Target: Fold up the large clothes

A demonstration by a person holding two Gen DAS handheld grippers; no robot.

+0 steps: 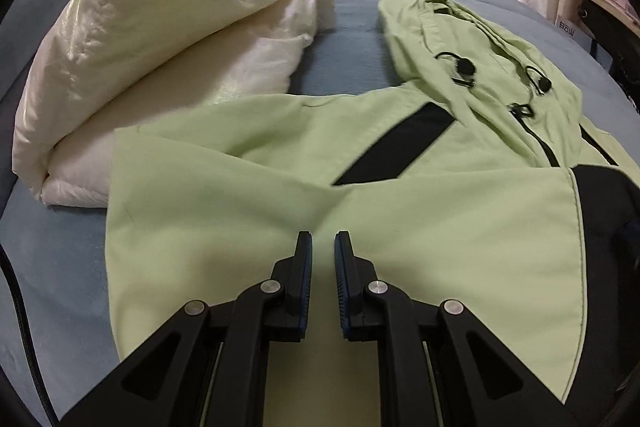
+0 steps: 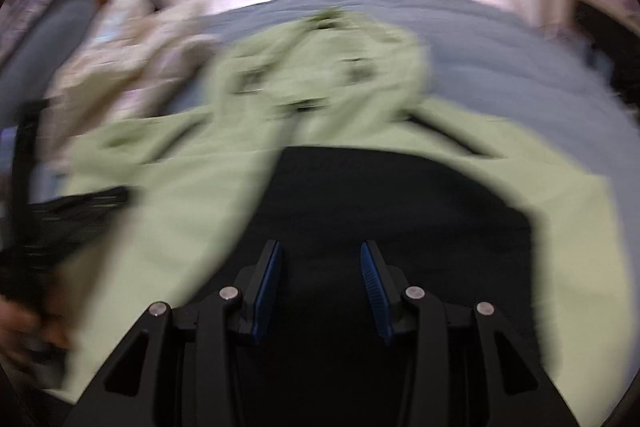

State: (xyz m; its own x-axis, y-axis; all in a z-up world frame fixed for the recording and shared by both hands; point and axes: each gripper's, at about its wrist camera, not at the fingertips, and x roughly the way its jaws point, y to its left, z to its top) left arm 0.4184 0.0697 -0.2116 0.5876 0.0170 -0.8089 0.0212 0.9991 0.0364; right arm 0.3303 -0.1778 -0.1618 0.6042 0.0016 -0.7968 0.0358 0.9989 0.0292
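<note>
Left claw (image 1: 323, 241) narrowly parted and empty, right claw (image 2: 320, 251) wider, empty

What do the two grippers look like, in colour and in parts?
Both look alike. The left gripper and the right gripper each have two black fingers with blue ribbed pads on the inner sides. Black link arms carry the fingers, joined by round silver pins. No markings show.

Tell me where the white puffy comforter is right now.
In the left wrist view, the white comforter lies bunched on the blue bed, upper left, touching the green jacket.
</note>
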